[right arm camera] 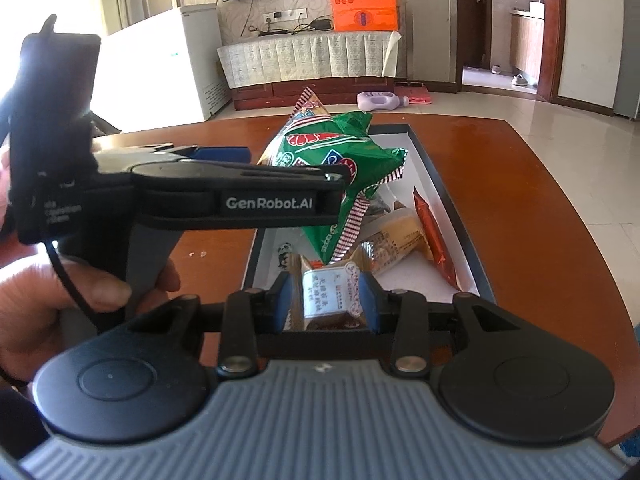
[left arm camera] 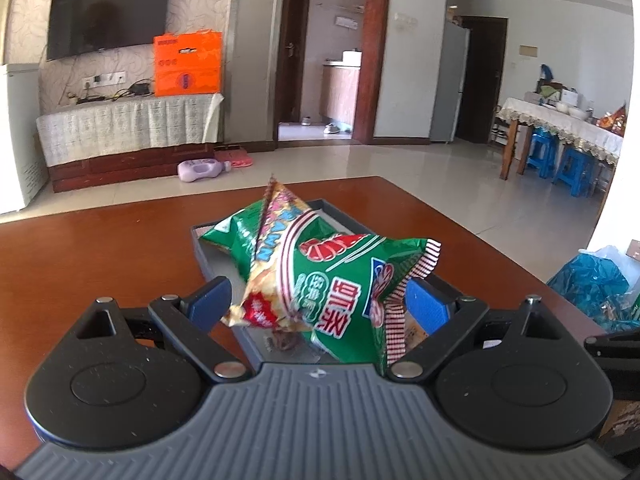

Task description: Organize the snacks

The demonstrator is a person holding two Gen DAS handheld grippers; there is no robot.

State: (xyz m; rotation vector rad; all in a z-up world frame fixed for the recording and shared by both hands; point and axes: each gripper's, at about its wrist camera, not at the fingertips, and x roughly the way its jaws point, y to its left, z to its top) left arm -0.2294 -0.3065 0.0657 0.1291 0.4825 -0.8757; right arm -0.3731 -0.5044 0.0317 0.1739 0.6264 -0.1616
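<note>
Left wrist view. The left gripper (left arm camera: 318, 300) stands released, its blue pads (left arm camera: 428, 304) spread wide on either side of a puffy green snack bag (left arm camera: 340, 276). The bag is glossy crinkled foil with a red-and-white striped seam, and it rests tilted on top of a second green bag (left arm camera: 232, 236) inside a shallow rectangular tray (left arm camera: 200, 256) with a dark rim. Whether the right pad touches the striped seam cannot be told; the left pad stands clear of the bag. The tray lies on a smooth, polished reddish-brown wooden table (left arm camera: 100, 248).

Right wrist view. The right gripper (right arm camera: 330, 300) is clenched on a small square snack packet (right arm camera: 330, 296), clear plastic with a white printed label, held at the near end of the tray (right arm camera: 436, 184) and pressed between both blue pads. Beyond it in the tray lie a tan wrapped bar (right arm camera: 396, 240) and a flat orange-red foil sachet (right arm camera: 434, 236), with the green snack bag (right arm camera: 348, 156) heaped above. The left gripper (right arm camera: 244, 176) reaches in from the left, its black body seen side-on, held by a hand (right arm camera: 80, 296).
</note>
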